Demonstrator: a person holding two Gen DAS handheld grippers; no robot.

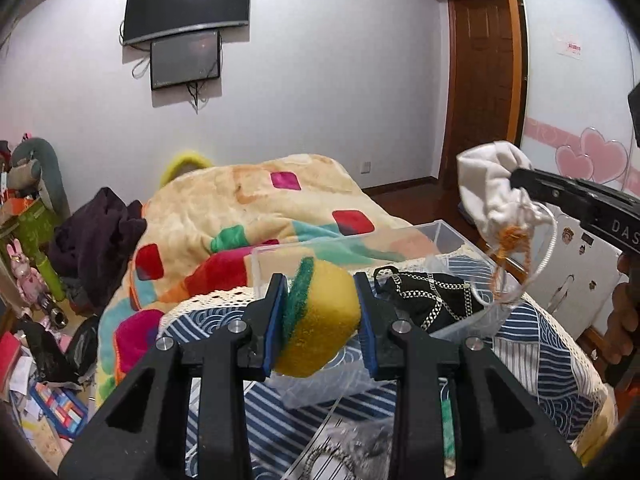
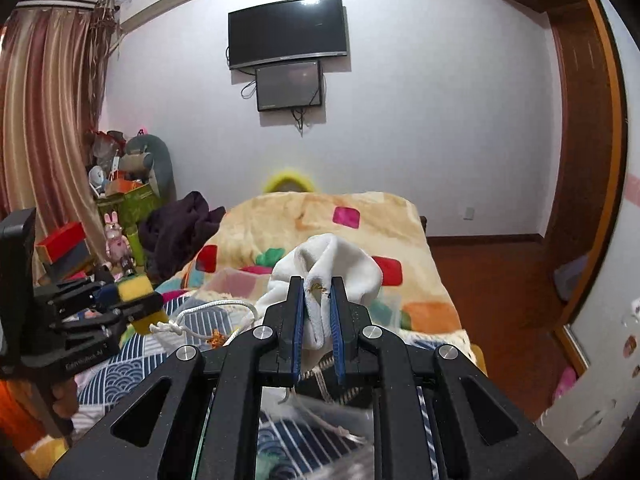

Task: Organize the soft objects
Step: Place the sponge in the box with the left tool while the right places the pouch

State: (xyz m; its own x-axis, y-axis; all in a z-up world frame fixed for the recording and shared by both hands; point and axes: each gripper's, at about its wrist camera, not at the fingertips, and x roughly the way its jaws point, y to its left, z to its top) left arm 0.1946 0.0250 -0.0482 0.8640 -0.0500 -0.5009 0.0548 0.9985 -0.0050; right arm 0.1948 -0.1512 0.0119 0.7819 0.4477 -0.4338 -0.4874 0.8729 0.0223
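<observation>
A home bedroom: a bed (image 2: 432,280) under a patchwork blanket (image 1: 248,208); wall-mounted television (image 2: 286,32); curtains (image 2: 48,128); plush toys (image 2: 116,236) piled aside; wooden door (image 1: 480,80).

Left gripper (image 1: 320,320) in matte black plastic, blue pads lining the jaws, silver round screws on angular linkage arms, right gripper (image 2: 318,320) the same build, white lettering along its side, bare hand (image 1: 624,320) on the handle
</observation>
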